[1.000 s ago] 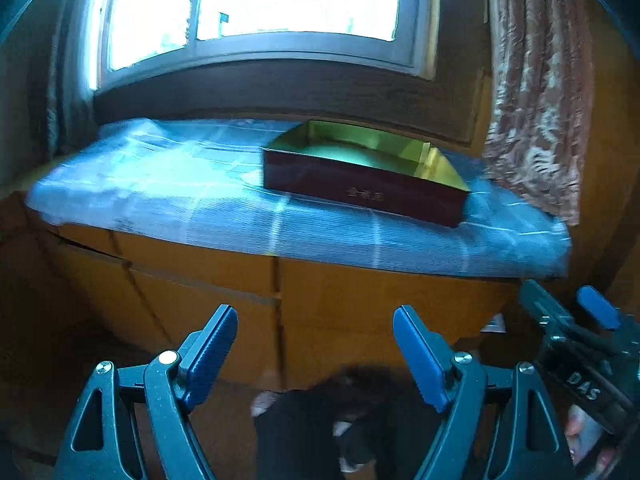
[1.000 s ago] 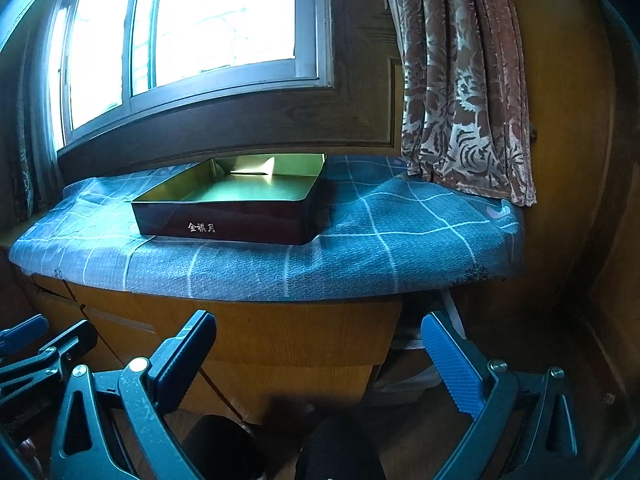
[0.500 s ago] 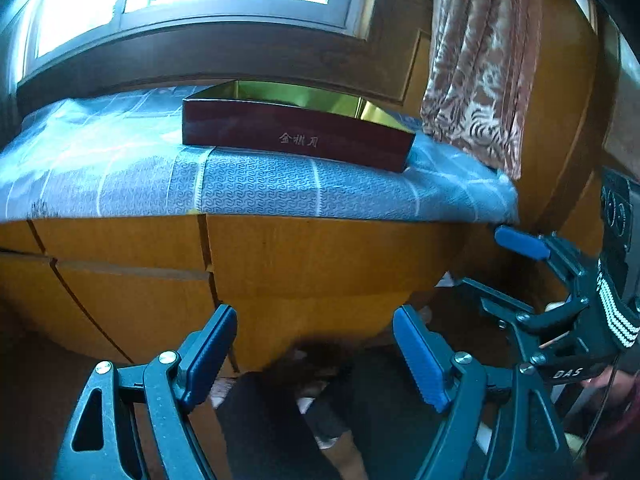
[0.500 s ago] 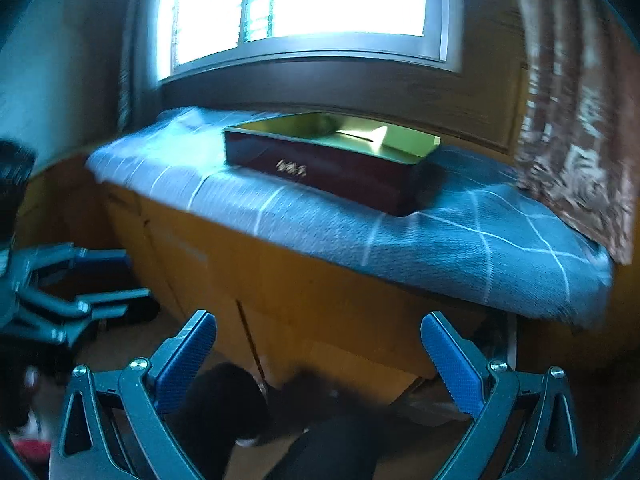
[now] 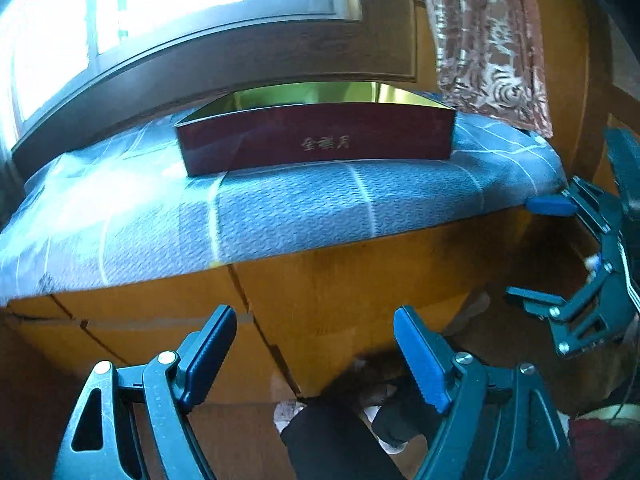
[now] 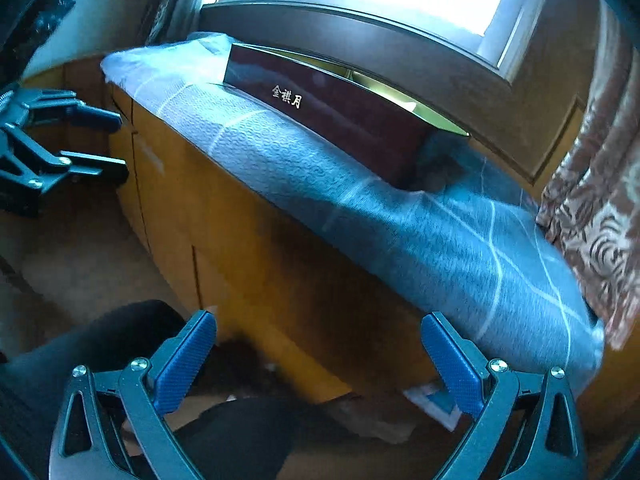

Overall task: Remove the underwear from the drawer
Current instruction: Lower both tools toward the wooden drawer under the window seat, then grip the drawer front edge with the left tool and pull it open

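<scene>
Left wrist view: left gripper (image 5: pixel 308 354) spread wide, empty, below dark red box (image 5: pixel 316 142) on blue cushion (image 5: pixel 280 216). Right gripper (image 6: pixel 318 360) likewise agape, empty, before wooden drawer fronts (image 6: pixel 224 216).

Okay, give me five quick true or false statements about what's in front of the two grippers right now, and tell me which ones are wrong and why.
1. The dark red box sits on the blue checked cloth. True.
2. The box has a lid on it. False: it is open on top, showing a gold lining.
3. The left gripper is clamped on a piece of underwear. False: its jaws stand apart with nothing between them.
4. The right gripper is open and holds nothing. True.
5. A drawer in the wooden cabinet under the cloth is pulled out. False: the fronts in view are all closed, and no underwear shows.
</scene>
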